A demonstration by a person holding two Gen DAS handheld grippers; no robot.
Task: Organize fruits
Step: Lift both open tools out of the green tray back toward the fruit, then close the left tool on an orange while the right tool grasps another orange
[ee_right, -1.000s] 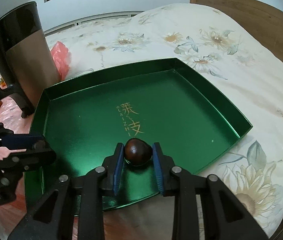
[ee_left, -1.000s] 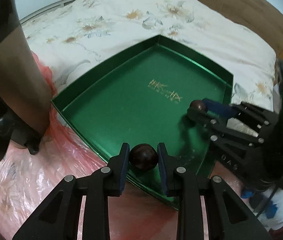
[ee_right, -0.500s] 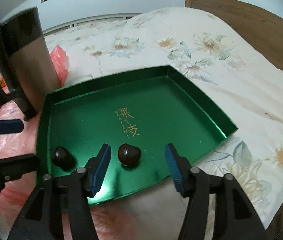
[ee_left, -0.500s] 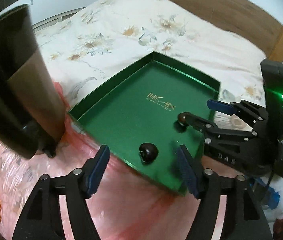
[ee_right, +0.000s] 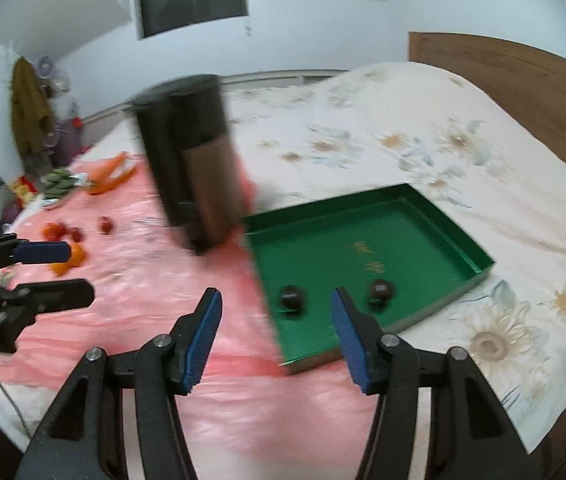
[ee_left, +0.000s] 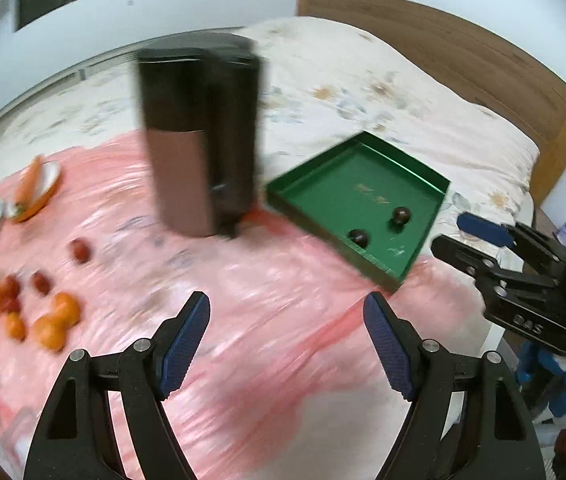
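We look along two hand-held grippers over a bed covered with a pink plastic sheet [ee_left: 283, 320] and a flowered bedspread [ee_right: 423, 140]. Both pictures are blurred by motion.

Our left gripper [ee_left: 287, 340] stands with its blue-padded fingers well apart and nothing between them; its jaws have just been opening. Our right gripper [ee_right: 275, 332] is also spread wide and empty, hanging above the near left corner of the green tray [ee_right: 423, 216].

The green tray lies on the bed to the right of the pink sheet, with gold lettering on its floor. Two dark round fruits rest inside it near the front edge, slightly apart: the left dark fruit [ee_right: 293, 297] and the right dark fruit [ee_right: 381, 290]. Neither touches a gripper.

A tall dark and copper-coloured kettle [ee_left: 199, 136] stands upright on the sheet just left of the tray. Further left, small orange and red fruits [ee_left: 39, 308] lie scattered on the plastic, well apart from the tray.
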